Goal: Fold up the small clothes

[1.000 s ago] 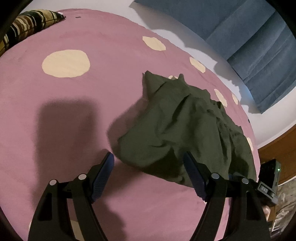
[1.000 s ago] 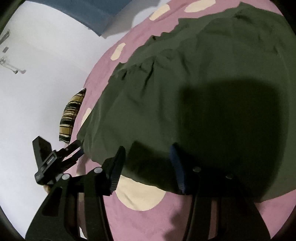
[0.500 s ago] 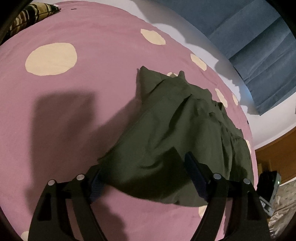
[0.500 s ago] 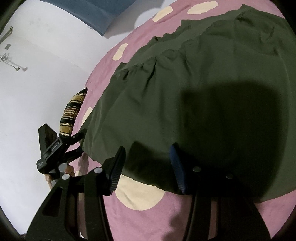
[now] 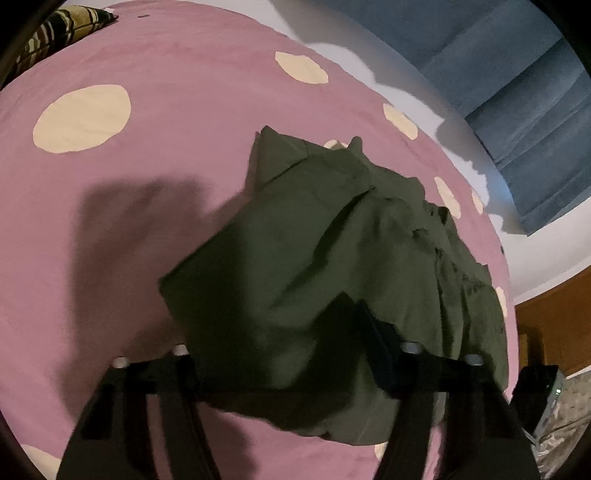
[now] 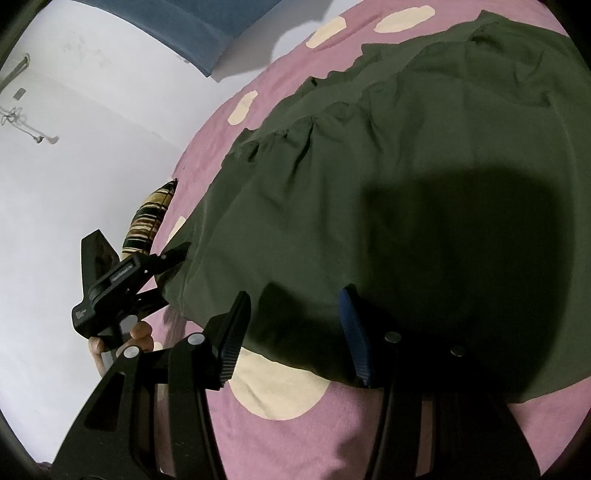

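Left wrist view: dark green garment (image 5: pixel 332 258) lies crumpled on the pink bedspread (image 5: pixel 166 166) with cream dots, toward the right side of the bed. Its near edge is bunched between the fingers of the left gripper (image 5: pixel 280 354); jaws are closing with the cloth between them, left finger buried under the fold, right finger dark against the fabric; whether the pads already press on the cloth cannot be told. Wide bare bedspread to the left and ahead of the garment; striped pillow (image 5: pixel 55 29) sits at the far left corner. Blue curtain (image 5: pixel 517 110) hangs beyond the far right edge of the bed; a wooden panel (image 5: pixel 554 314) stands at right. Right wrist view: the garment (image 6: pixel 369 184) is spread broadly here, gathered seam running across its upper part, near hem lying over a cream dot. Right gripper (image 6: pixel 295 332) has its fingers apart, straddling that near hem, pads not pressing on the cloth. The left gripper (image 6: pixel 173 266) meets the garment's left corner, a hand (image 6: pixel 122 343) on its grip. White wall (image 6: pixel 74 147) stands to the left, striped pillow (image 6: pixel 147 218) at the bed edge
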Available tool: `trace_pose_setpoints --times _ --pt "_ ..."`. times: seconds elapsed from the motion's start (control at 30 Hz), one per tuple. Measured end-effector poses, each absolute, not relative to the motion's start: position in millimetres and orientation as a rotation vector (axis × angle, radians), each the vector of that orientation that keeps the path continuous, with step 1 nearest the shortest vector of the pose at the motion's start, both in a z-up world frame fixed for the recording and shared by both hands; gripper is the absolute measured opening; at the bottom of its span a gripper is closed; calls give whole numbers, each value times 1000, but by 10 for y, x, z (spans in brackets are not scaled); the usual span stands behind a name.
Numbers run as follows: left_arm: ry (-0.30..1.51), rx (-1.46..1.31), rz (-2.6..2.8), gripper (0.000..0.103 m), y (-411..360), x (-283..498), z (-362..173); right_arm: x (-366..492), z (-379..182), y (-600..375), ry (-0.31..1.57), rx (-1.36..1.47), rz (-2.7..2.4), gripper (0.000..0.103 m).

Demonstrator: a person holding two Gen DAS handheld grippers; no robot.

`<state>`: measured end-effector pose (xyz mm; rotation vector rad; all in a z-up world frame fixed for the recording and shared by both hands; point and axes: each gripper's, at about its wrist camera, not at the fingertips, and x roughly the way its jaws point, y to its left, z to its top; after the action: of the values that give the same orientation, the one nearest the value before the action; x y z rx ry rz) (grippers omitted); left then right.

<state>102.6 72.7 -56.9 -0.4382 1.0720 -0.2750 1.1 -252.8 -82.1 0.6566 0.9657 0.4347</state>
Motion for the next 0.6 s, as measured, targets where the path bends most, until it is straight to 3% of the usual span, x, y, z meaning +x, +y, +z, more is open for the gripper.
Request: trace_pose_setpoints --times 0.2,0.6 --pt "1055 -369 -285 28 599 1016 -426 -9 -811 -2539 959 657 441 50" --pt "878 -184 -338 25 39 839 340 -62 -835 -2582 938 671 450 49"
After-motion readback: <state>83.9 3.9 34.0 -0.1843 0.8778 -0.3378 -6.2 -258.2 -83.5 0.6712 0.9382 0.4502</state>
